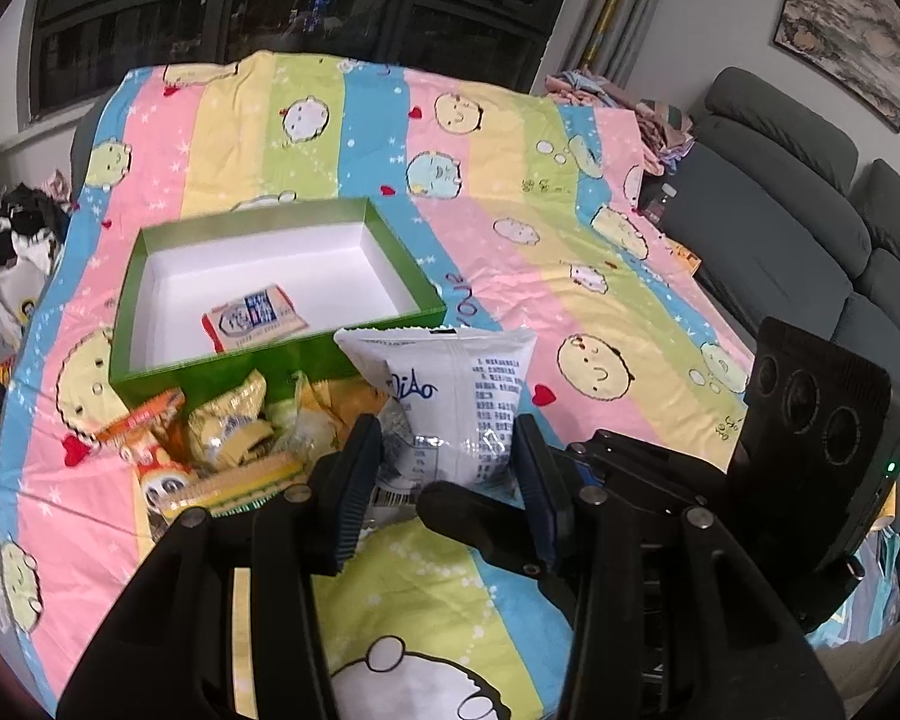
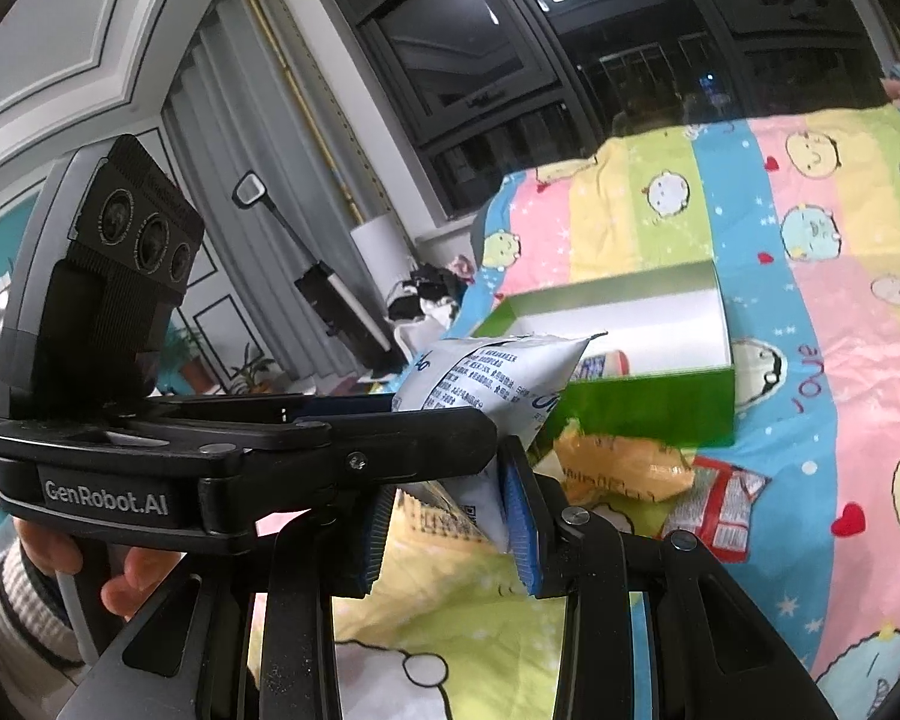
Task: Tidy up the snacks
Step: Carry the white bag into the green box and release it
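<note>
Both the left gripper [image 1: 444,468] and right gripper [image 2: 450,516] have jaws clenched on the white printed snack bag [image 1: 450,396], mid-frame before the green cardboard box [image 1: 168,372] holding one packet [image 1: 255,321], so most snacks [image 1: 222,444] remain outside.

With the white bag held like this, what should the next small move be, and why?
Probably carry the white snack bag forward over the green box and lower it in. The left gripper and the right gripper both appear to pinch the bag, which is lifted above the loose snack pile. The box sits just behind, open, holding only one small packet.
</note>
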